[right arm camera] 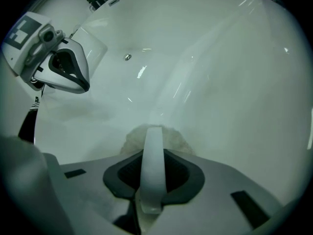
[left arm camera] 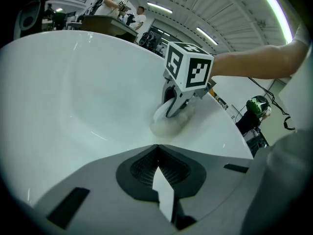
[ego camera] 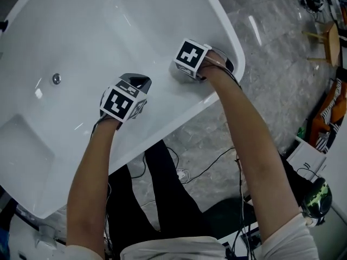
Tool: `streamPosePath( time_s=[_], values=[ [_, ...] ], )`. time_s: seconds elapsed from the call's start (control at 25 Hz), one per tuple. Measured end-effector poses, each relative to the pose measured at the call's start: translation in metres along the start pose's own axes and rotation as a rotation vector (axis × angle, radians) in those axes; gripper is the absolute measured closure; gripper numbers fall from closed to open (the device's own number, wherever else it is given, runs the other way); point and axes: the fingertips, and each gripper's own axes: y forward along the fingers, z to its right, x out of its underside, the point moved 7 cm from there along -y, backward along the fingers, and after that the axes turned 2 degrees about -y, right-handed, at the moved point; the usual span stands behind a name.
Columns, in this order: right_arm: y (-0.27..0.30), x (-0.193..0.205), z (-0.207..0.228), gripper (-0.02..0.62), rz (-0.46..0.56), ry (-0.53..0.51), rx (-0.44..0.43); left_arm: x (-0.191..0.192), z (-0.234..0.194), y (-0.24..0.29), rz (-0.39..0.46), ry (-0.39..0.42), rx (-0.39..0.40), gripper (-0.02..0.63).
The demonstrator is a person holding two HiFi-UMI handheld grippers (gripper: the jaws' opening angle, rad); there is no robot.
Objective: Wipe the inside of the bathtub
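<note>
The white bathtub (ego camera: 230, 34) fills the head view, its drain (ego camera: 56, 78) at the left. My right gripper (ego camera: 184, 72) reaches over the near rim and is shut on a pale cloth (right arm camera: 171, 138), which is pressed against the tub's inner wall. In the left gripper view that cloth (left arm camera: 168, 124) bunches under the right gripper (left arm camera: 171, 109). My left gripper (ego camera: 138, 83) hovers inside the tub a short way to the left of the right one. Its jaws (left arm camera: 157, 155) are shut with nothing between them. The right gripper view shows the left gripper (right arm camera: 66, 70) and the drain (right arm camera: 127, 57).
Grey stone floor (ego camera: 271, 80) surrounds the tub. Cables (ego camera: 184, 172) lie by the person's feet. A wooden stool (ego camera: 328, 39) stands at the far right, a green helmet (ego camera: 317, 199) at the lower right. People stand at a counter (left arm camera: 105, 23) beyond the tub.
</note>
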Motion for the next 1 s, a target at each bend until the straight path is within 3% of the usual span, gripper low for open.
streamPosePath(
  time_s=[0.28,0.48,0.72,0.8,1.0],
  values=[
    [-0.071,0.039,0.000,0.505,0.007,0.015,0.060,-0.034,0.034,-0.026,0.016,0.023,-0.002,0.600],
    [-0.108,0.059,-0.001,0.505,0.064,0.037,0.158,-0.056,0.053,-0.040,0.025,0.035,-0.003,0.600],
    [-0.139,0.080,-0.006,0.505,0.173,0.088,0.194,-0.067,0.071,-0.068,0.021,0.026,-0.016,0.600],
    [-0.146,0.094,-0.011,0.505,0.250,0.159,0.213,-0.062,0.077,-0.080,0.020,0.020,-0.026,0.600],
    [-0.155,0.130,-0.026,0.505,0.537,0.468,0.200,-0.044,0.089,-0.116,0.056,-0.047,-0.062,0.600]
  ],
)
